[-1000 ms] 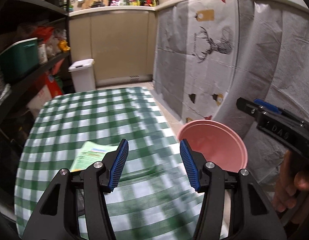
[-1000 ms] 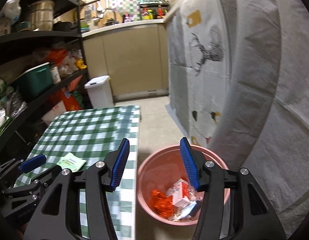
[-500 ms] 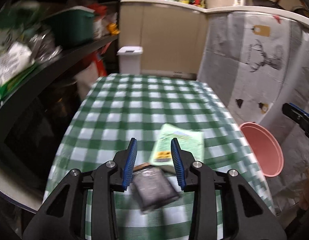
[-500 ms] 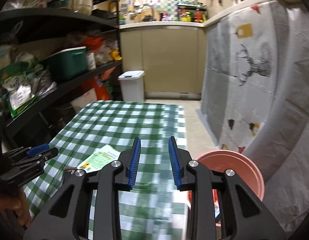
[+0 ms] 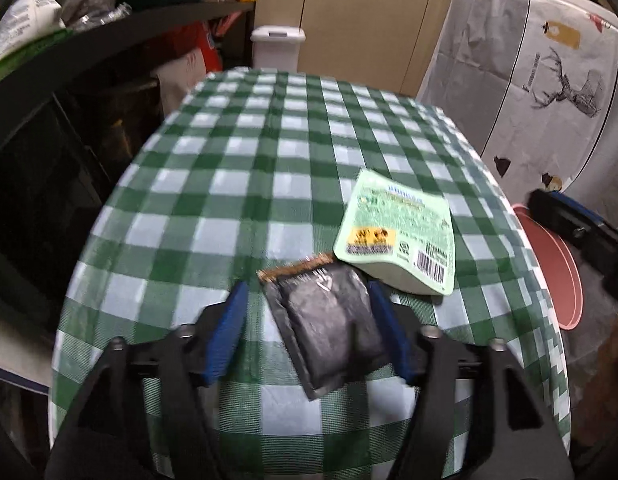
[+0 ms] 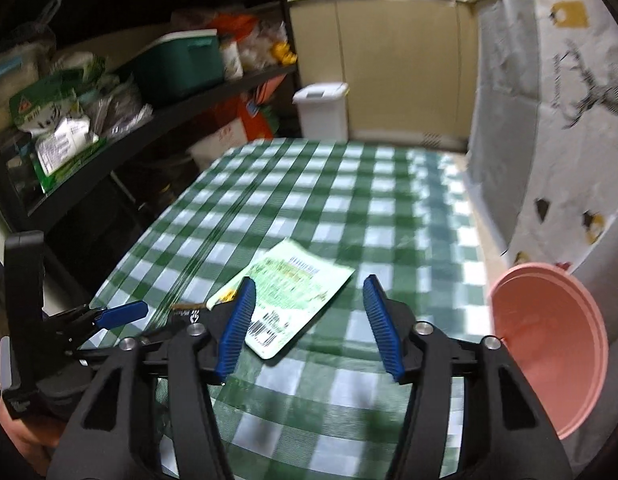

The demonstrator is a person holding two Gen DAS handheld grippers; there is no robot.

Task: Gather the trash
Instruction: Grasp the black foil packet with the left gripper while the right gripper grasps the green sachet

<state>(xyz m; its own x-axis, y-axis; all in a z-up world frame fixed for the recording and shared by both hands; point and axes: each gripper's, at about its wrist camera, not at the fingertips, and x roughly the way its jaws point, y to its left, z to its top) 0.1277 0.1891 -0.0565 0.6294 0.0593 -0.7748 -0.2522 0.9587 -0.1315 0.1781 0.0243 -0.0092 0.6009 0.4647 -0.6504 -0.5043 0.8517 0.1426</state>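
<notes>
The left gripper point(image 5: 309, 312), jaws wide, straddles a crinkled black foil sachet point(image 5: 329, 320) beside a flat green packet point(image 5: 401, 232); the right gripper point(image 6: 311, 320) hangs wide and empty over checked cloth point(image 6: 349, 184).

In the left wrist view the sachet point(image 5: 329, 320) is smeared by motion, its print unreadable, and the left tongs point(image 5: 309, 332) blur at the tips. The bucket point(image 5: 553, 268) shows only a sliver of rim behind the desk point(image 5: 237, 160) edge. In the right wrist view the sachet hides behind the right tongs point(image 6: 309, 324), which also cover the near corner of the packet point(image 6: 293, 288); its print is too blurred to read.
</notes>
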